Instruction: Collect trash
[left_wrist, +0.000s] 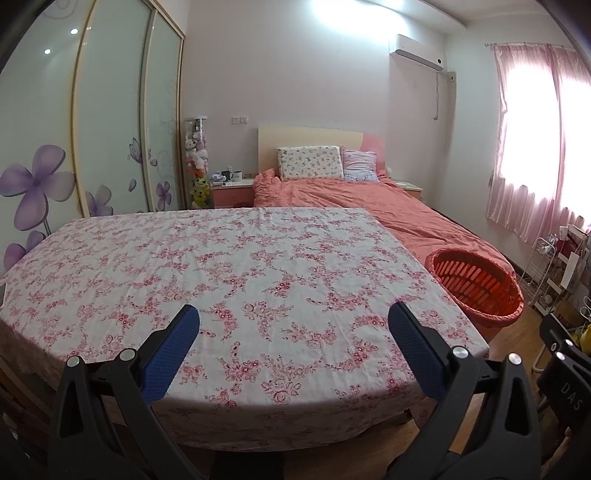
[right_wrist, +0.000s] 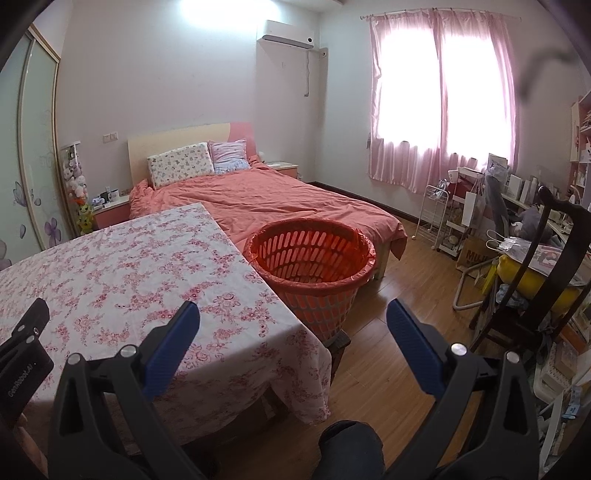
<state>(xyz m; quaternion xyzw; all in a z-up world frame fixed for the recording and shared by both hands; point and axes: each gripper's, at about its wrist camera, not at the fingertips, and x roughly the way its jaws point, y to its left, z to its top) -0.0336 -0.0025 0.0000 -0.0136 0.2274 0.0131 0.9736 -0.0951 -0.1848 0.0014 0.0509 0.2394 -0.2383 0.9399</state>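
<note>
1. The left gripper (left_wrist: 293, 321) hangs with its jaws spread wide and nothing between them, over the near edge of the flowered tablecloth (left_wrist: 236, 266).
2. The right gripper (right_wrist: 293, 319) is likewise spread and holds nothing.
3. The red basket (right_wrist: 314, 258) stands just beyond it, beside the table corner.

You can read little here: in your left wrist view, the white letters "DAS" stand on the black body of the other gripper (left_wrist: 569, 397) at the right edge. In your right wrist view, "GenRobot.AI" runs in small white print along the black device (right_wrist: 22, 373) at the lower left. The brown cardboard box (right_wrist: 474, 256) on the floor shows dark red letters starting "MUJ", the rest hidden.
</note>
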